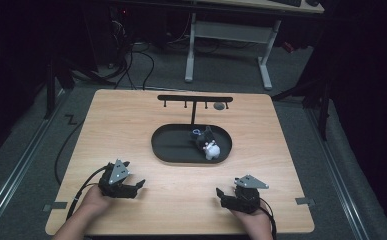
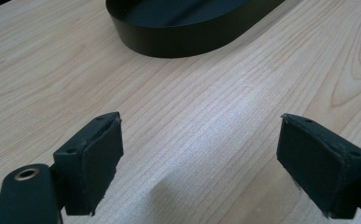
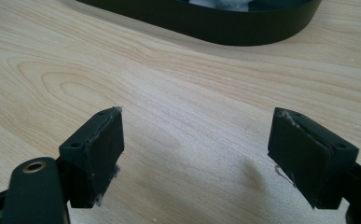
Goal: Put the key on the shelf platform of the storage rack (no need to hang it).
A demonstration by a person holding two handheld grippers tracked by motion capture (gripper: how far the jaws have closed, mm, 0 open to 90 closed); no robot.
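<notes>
**Both grippers resting open before the tray**

Pale wooden table [image 1: 131, 125] is carrying a black oval tray [image 1: 171, 147] with a T-shaped hook rack [image 1: 195, 100] rising behind it. Inside the tray's right half, a small black-and-white toy figure [image 1: 208, 145] is lying. Near the front edge, the left gripper [image 2: 194, 163] and right gripper [image 3: 197, 158] are sitting well apart, jaws spread wide, gripping nothing.

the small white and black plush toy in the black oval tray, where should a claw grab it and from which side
Probably the rounded white end of the small white and black plush toy, coming down from above. It lies inside the black oval tray, whose raised wall blocks a low sideways approach. It sits at the tray's right end, so the open right claw is nearer.
</notes>
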